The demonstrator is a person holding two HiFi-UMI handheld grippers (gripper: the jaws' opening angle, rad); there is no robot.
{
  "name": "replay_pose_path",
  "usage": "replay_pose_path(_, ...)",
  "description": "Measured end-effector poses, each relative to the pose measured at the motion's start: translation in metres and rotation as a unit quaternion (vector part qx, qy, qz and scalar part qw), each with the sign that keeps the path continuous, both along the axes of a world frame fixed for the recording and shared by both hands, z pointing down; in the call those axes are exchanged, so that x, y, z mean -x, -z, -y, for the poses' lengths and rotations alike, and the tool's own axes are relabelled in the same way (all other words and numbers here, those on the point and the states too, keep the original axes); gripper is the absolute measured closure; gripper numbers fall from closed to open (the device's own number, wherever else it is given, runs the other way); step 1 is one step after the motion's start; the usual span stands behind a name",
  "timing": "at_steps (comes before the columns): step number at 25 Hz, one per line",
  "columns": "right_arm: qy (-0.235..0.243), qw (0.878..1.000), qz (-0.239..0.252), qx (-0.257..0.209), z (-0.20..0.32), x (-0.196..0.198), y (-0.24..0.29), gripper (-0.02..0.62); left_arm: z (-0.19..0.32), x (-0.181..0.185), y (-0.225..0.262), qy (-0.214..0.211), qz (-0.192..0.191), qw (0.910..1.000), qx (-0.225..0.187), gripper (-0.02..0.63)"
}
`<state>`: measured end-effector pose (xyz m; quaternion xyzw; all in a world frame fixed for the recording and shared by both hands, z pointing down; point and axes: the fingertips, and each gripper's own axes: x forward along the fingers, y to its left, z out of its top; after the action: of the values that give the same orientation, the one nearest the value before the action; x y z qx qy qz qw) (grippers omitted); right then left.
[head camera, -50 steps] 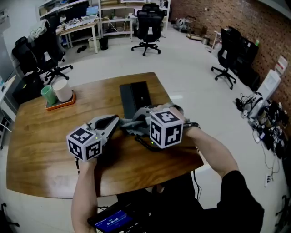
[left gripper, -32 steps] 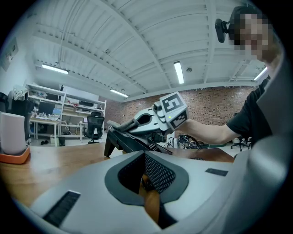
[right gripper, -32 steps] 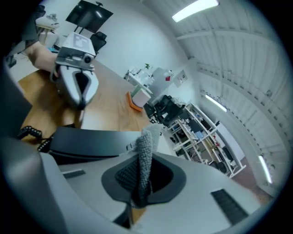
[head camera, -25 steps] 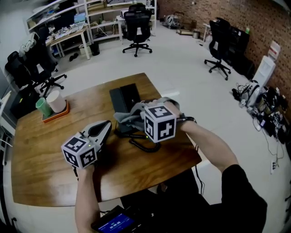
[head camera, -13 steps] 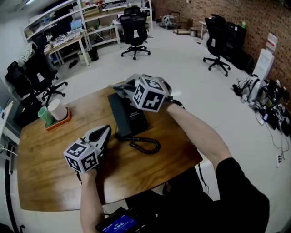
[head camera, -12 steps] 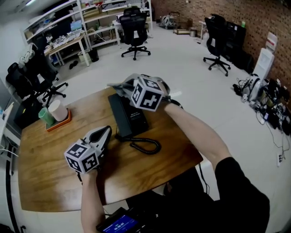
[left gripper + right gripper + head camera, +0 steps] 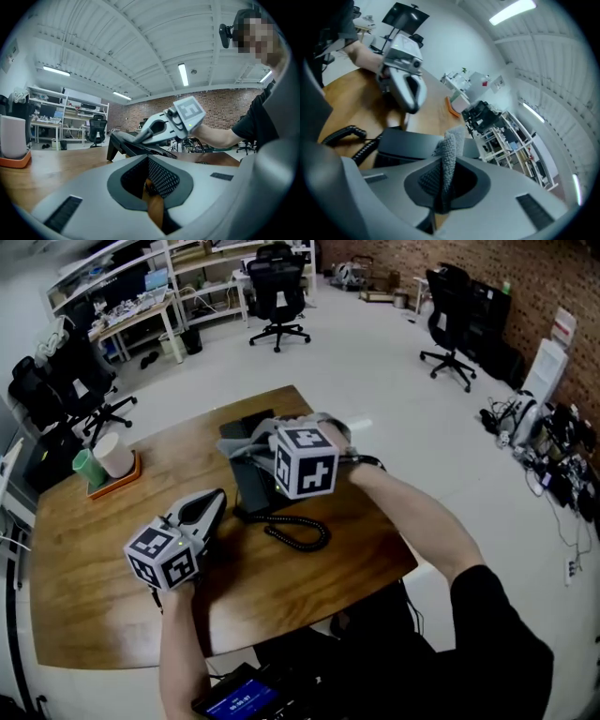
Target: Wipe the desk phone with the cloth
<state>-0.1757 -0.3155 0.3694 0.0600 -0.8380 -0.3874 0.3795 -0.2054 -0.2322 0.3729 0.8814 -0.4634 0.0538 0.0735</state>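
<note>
Between the jaws of the right gripper (image 7: pixel 442 199) a gray knitted cloth (image 7: pixel 451 147) is pinched. The jaws are closed on its lower fold, and the free end stands up before the camera and covers a part of the black desk phone (image 7: pixel 410 143) just behind it. From this view I cannot tell if the cloth really presses on the phone. In the head view the marker cube (image 7: pixel 307 463) and the body of this gripper lie over the middle of the phone, so only its far end, its near left edge and a little gray cloth beside the jaws show there; the keys and the handset cannot be made out. A black coiled cord (image 7: pixel 295 532) comes out from under the gripper and curls on the wooden table (image 7: pixel 84 531) toward the person. The left gripper (image 7: pixel 151 194) has its jaws drawn together with only a thin slit between the pads, where nothing but the table wood shows. It sits low over the table near the left near corner of the phone, and it looks along the wood at the sloped phone with the right gripper on top. Well apart, at the far left of the table, a white cup (image 7: pixel 114 454) and a green cup (image 7: pixel 86 467) stand on an orange tray (image 7: pixel 120 476). Office chairs (image 7: pixel 278 282) stand on the floor beyond, small and partly cut off.
</note>
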Motion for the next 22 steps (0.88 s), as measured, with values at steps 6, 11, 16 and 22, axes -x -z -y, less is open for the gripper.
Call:
replay_pose_path(6,0.107,0.986,-0.12,0.032,-0.074,-0.05,-0.037,0.571,-0.001,0.001,0.0,0.002,0.002,1.0,0.003,0.614)
replay_pose_path(11,-0.028,0.996,0.071,0.039,0.015,-0.025,0.035,0.571,0.0,0.002,-0.001,0.001,-0.002,1.0,0.002,0.614)
replay_pose_path(16,-0.114,0.985,0.124,0.023,0.08,-0.002,0.046,0.571,-0.001,0.0,-0.003,0.001,-0.006,1.0,0.002,0.614)
replay_pose_path(22,-0.08,0.995,0.057,0.003,0.055,-0.011,0.02,0.571,-0.002,-0.005,-0.001,-0.004,0.0,1.0,0.001,0.614)
